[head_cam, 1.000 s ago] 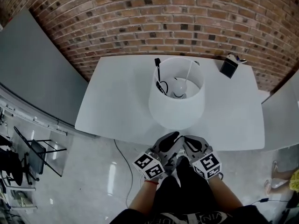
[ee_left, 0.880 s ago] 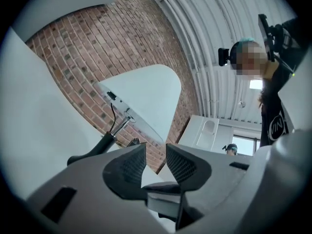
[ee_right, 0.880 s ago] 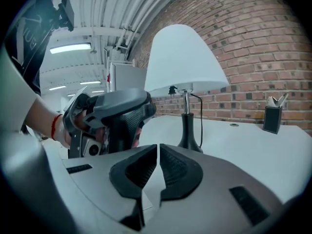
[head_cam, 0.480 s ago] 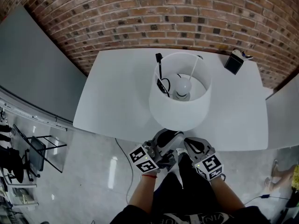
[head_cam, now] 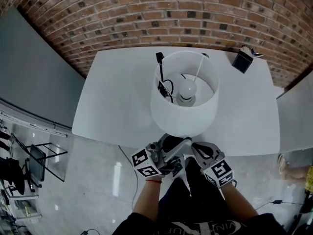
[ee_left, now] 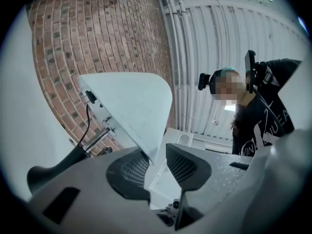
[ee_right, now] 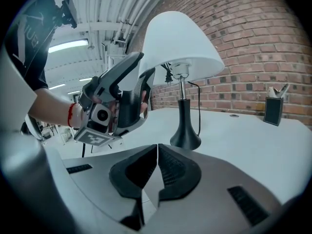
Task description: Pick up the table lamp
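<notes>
The table lamp has a white shade [head_cam: 183,99], a bulb [head_cam: 186,88] inside it and a dark flared base [ee_right: 185,139]. It stands upright on the white table [head_cam: 117,97]. My left gripper [head_cam: 175,142] is at the table's near edge and tilts up under the shade. Its jaws are open, and the lower rim of the shade [ee_left: 131,106] dips between the pads [ee_left: 130,169] without being pressed. My right gripper [head_cam: 195,148] sits just to its right, shut with nothing in it, and points at the base. The right gripper view shows the left gripper [ee_right: 146,67] against the shade [ee_right: 180,43].
A black pen holder [head_cam: 242,60] stands at the table's far right corner, also visible as the pen holder [ee_right: 273,110]. The lamp's black cable [head_cam: 164,80] runs up by the shade. A brick wall [head_cam: 146,13] backs the table. Grey panels flank it.
My left gripper has tipped upward and shifted a little left, and its jaws have spread around the shade's lower rim. The right gripper stays shut and has sunk slightly.
</notes>
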